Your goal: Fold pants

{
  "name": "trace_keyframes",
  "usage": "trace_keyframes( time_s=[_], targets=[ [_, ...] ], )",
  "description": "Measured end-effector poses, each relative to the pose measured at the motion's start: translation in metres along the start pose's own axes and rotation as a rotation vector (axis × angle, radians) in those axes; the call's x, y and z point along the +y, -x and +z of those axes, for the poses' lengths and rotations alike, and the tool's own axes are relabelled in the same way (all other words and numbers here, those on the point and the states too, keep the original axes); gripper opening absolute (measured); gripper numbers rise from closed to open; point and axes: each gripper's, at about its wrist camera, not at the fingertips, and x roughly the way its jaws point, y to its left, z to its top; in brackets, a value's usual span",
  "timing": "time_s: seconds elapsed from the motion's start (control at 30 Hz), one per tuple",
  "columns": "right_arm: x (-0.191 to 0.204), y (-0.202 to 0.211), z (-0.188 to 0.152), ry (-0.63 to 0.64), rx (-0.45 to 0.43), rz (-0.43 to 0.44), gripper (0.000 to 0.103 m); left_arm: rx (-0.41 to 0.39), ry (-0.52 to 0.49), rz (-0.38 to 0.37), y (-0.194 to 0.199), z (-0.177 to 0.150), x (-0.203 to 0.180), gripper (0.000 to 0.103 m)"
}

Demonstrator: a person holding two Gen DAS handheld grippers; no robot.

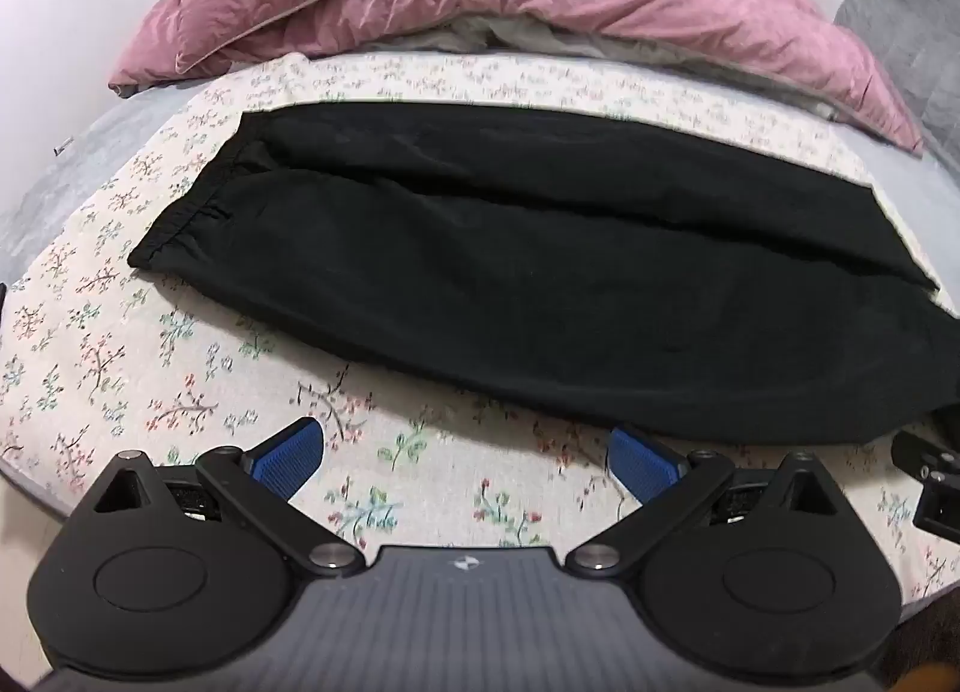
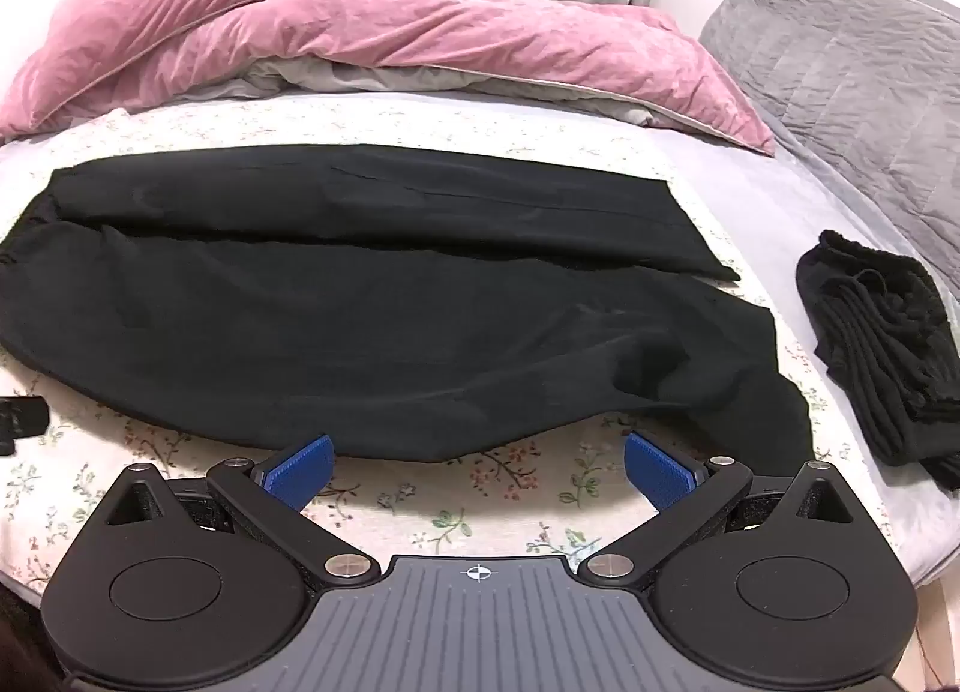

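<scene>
Two grippers, left gripper [image 1: 465, 455] and right gripper [image 2: 478, 467], hover wide open beside pants [image 2: 336, 308]; pinch both layers at the near edge.

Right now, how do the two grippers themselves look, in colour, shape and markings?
Both look alike. The left gripper and the right gripper each have black linkage arms with silver pivot pins, rounded black housings with a circular disc, and a ribbed grey body carrying a small white mark. The jaws carry blue textured pads. No cables show.
</scene>
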Motion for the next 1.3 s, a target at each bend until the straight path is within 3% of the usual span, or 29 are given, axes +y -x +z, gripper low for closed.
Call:
trace_keyframes(
  time_s=[0.2,0.27,0.3,0.37,0.47,0.6,0.83,0.9,1.0,1.07,1.23,1.3],
  targets=[
    [-0.013,0.0,-0.004,0.035,-0.045,0.003,0.103,-0.017,0.025,-0.073,-0.008,0.004,0.02,0.103],
    [-0.022,-0.001,-0.006,0.043,-0.059,-0.019,0.103,-0.019,0.087,-0.118,-0.008,0.003,0.03,0.103],
    [-0.031,-0.003,-0.006,0.021,-0.057,-0.036,0.103,-0.035,0.14,-0.169,-0.009,0.004,0.039,0.103],
    [-0.053,-0.009,-0.006,-0.052,-0.038,-0.037,0.103,-0.012,0.183,-0.198,-0.016,0.007,0.057,0.103],
    [-0.087,-0.02,-0.007,-0.132,0.009,-0.04,0.103,0.0,0.193,-0.149,-0.025,0.017,0.079,0.103],
    [-0.109,-0.033,-0.013,-0.067,0.032,-0.097,0.103,-0.035,0.225,-0.065,-0.041,0.027,0.114,0.103],
    [-0.127,-0.065,-0.031,-0.016,0.085,-0.112,0.096,-0.068,0.399,-0.098,-0.072,0.035,0.184,0.1],
    [-0.127,-0.073,-0.037,0.016,0.102,-0.137,0.093,-0.046,0.458,-0.124,-0.086,0.035,0.198,0.096],
    [-0.13,-0.088,-0.045,0.042,0.127,-0.166,0.081,-0.027,0.517,-0.157,-0.104,0.039,0.211,0.087],
    [-0.135,-0.098,-0.049,0.036,0.143,-0.182,0.071,-0.027,0.51,-0.158,-0.111,0.043,0.215,0.082],
    [-0.147,-0.114,-0.049,0.014,0.13,-0.205,0.064,-0.001,0.504,-0.155,-0.129,0.054,0.213,0.068],
    [-0.15,-0.121,-0.044,0.02,0.119,-0.224,0.052,0.005,0.498,-0.14,-0.133,0.057,0.213,0.049]
  ],
)
